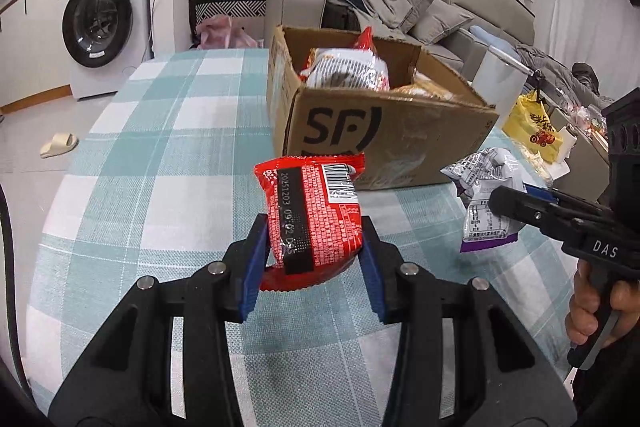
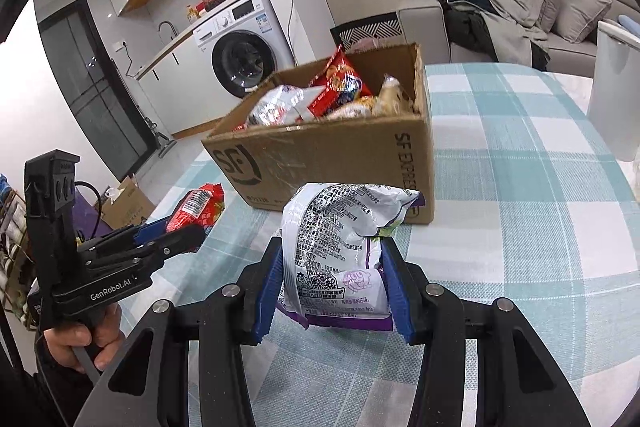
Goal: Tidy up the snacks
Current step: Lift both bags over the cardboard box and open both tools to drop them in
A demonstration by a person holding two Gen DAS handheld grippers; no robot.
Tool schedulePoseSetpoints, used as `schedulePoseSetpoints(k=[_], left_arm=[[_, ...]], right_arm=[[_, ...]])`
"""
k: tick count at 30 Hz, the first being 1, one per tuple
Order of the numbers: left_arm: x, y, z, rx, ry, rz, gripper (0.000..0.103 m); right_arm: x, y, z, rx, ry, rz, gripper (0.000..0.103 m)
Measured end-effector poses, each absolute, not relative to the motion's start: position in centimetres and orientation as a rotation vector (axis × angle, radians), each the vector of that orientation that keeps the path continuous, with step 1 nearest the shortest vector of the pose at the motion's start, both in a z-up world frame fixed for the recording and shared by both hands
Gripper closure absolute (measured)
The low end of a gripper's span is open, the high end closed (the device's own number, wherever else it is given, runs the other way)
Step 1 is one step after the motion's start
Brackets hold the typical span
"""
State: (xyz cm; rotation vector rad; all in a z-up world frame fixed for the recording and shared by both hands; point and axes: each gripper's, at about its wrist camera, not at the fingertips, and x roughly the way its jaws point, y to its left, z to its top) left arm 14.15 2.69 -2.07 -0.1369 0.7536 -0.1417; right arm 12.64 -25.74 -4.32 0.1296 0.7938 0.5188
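Note:
My left gripper (image 1: 314, 251) is shut on a red snack packet (image 1: 312, 215) and holds it above the table, short of the cardboard box (image 1: 384, 143). The red packet also shows in the right wrist view (image 2: 198, 207). My right gripper (image 2: 332, 283) is shut on a silver and purple snack bag (image 2: 340, 243), also held above the table in front of the box (image 2: 320, 155). That bag shows at the right in the left wrist view (image 1: 486, 195). The open box holds several snack packets (image 1: 352, 67).
A teal and white checked cloth covers the table (image 1: 160, 155). A white container (image 2: 616, 95) stands at the table's right side. A yellow bag (image 1: 532, 131) lies beyond the table edge. A washing machine (image 1: 100, 19) and a sofa (image 1: 420, 11) stand behind.

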Motion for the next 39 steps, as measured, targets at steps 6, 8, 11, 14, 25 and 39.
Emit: schedulePoseSetpoints(k=[6,8,11,14,25,39], left_arm=[[13.1,2.0,-0.3,-0.111,0.713,-0.142,0.063],[13.0,1.7,0.1,-0.098,0.704,-0.143,0.063],[12.8,1.4,0.8,-0.084,0.687,-0.138,0.063],[12.5,1.3,1.5,-0.086,0.671,-0.137,0.063],[12.8,0.4,4.8,-0.064,0.603,-0.136,0.063],[15.9,-1.1,7.6,-0.046,0.556,-0.145,0.063]], right_arm=[[12.0,-25.7,-2.8,0.125,0.754,0.528,0.055],[11.9,-25.8,-2.3,0.132,0.745,0.534,0.055],[11.4,-25.9,-1.2,0.131,0.718,0.537,0.055],[11.2,-26.1,-0.2,0.135,0.695,0.539,0.055],[11.5,-26.5,2.5,0.164,0.629,0.515,0.055],[13.6,-27.0,4.9,0.208,0.592,0.482,0.055]])
